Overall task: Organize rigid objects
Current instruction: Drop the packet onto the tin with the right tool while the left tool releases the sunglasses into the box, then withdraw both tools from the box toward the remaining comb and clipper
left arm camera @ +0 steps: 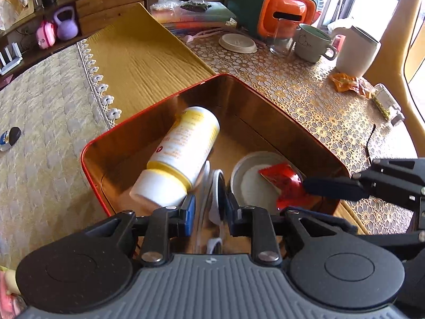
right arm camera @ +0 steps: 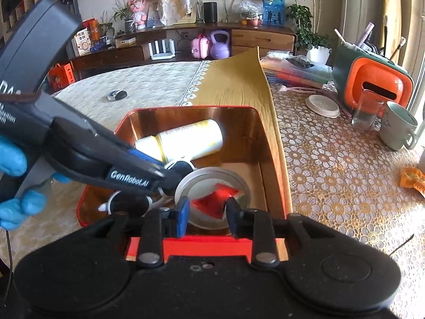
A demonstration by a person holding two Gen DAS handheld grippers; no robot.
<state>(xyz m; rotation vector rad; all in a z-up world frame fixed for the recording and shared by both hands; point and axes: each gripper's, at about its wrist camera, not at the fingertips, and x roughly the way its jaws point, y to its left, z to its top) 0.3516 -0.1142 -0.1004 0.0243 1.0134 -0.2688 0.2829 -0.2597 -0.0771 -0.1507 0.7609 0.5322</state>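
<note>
**Red tin on the lace-covered surface, both grippers at its near edge**

Sunlit living-room clutter fills the background: a wooden sideboard (right arm camera: 183, 50) along the far wall, with a purple kettlebell (right arm camera: 220, 45) on it. Nearer, the surface (left arm camera: 305, 90) wears a gold lace cloth and carries an orange-and-green appliance (left arm camera: 276, 8), a white jug (left arm camera: 356, 50), a mug (left arm camera: 310, 43) and a drinking glass (left arm camera: 283, 38).

At the centre stands an open red tin (left arm camera: 148, 109) with a shiny copper-coloured inside. A white-and-yellow bottle (left arm camera: 178, 156) lies on its side in the tin, cap toward the camera. Beside it rests a round metal lid (left arm camera: 241, 167) with a red packet (left arm camera: 284, 183) lying in it.

In the left wrist view, the left gripper (left arm camera: 208, 207) has its jaws closed on a white-rimmed object (left arm camera: 216, 194), held edge-on between them inside the tin. The right gripper (right arm camera: 207, 218) hovers over the tin's near edge, its jaws parted and holding nothing, with the packet showing between them.
</note>
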